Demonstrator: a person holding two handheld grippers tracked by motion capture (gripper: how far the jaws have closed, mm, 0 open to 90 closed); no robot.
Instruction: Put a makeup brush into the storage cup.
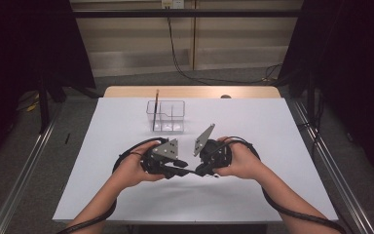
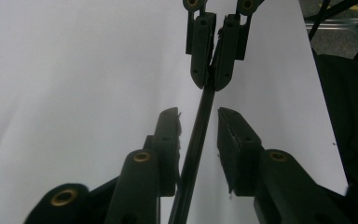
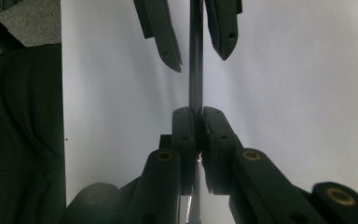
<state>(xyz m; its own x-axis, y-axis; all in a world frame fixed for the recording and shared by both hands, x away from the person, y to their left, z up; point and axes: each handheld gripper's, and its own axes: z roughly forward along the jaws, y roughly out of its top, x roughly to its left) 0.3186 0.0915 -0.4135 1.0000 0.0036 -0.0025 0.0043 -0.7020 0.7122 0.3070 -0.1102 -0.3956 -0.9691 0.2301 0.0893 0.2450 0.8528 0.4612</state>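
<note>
Right now, mid-handover at lower centre: my right gripper (image 3: 198, 122) clamps the thin black rod (image 2: 196, 140) (pencil-like), my left gripper (image 2: 199, 122) straddles it, jaws apart; next, close those 2 jaws squarely.

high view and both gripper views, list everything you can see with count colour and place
stick: 1, black, thin, between both grippers near the table's front
stick in box: 1, dark, upright in the box's left corner
box: 1, clear, divided, far middle of the table
table: 1, white top, wooden far edge
cables: several, black, floor behind the table
left gripper: 1, black, jaws either side of the stick, gap showing
right gripper: 1, black, clamped on the stick
hands: 2, holding the grippers
</note>
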